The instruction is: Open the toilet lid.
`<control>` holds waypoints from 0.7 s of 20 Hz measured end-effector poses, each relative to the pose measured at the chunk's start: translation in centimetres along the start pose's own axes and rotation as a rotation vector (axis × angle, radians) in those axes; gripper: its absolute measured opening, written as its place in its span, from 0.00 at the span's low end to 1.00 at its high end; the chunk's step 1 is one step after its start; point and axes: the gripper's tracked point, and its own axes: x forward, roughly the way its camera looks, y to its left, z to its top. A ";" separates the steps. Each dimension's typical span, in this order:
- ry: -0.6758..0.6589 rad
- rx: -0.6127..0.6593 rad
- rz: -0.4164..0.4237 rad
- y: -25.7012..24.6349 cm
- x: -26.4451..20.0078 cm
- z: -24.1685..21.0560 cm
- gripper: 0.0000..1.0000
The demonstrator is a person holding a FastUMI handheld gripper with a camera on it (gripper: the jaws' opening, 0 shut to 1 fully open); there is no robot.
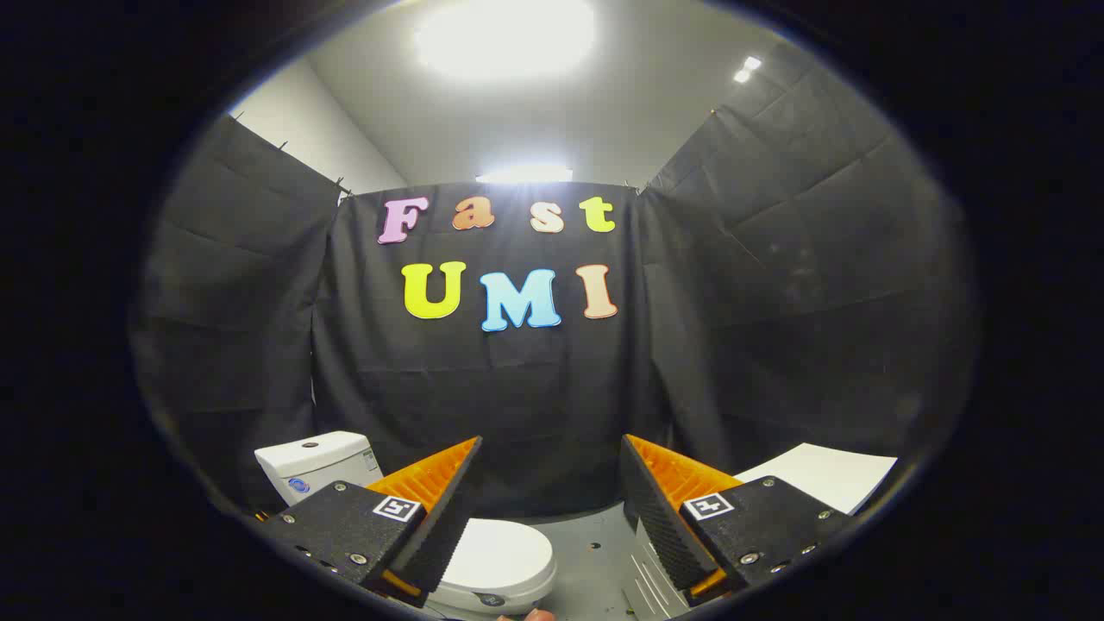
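Note:
A white toilet stands low on the floor ahead, partly behind my left finger. Its lid (503, 556) lies flat and closed over the bowl, and its white tank (316, 462) rises behind it against the black cloth wall. My gripper (552, 483) is open, with a wide gap and nothing between the fingers. It hovers well above and short of the lid, touching nothing. The left finger (435, 509) covers the lid's left part.
A grey floor (595, 552) runs between the toilet and the cloth walls. A flat white board or tabletop (824, 474) sits beyond the right finger. A pale ridged object (647, 586) lies low beside the right finger. Black cloth walls close in on three sides.

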 end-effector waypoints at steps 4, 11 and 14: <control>0.022 -0.056 -0.012 -0.2 0.1 -1.1 0.95; 0.034 -0.107 0.010 1.3 0.1 -1.3 0.95; 0.021 -0.127 0.026 2.2 0.6 -1.5 0.95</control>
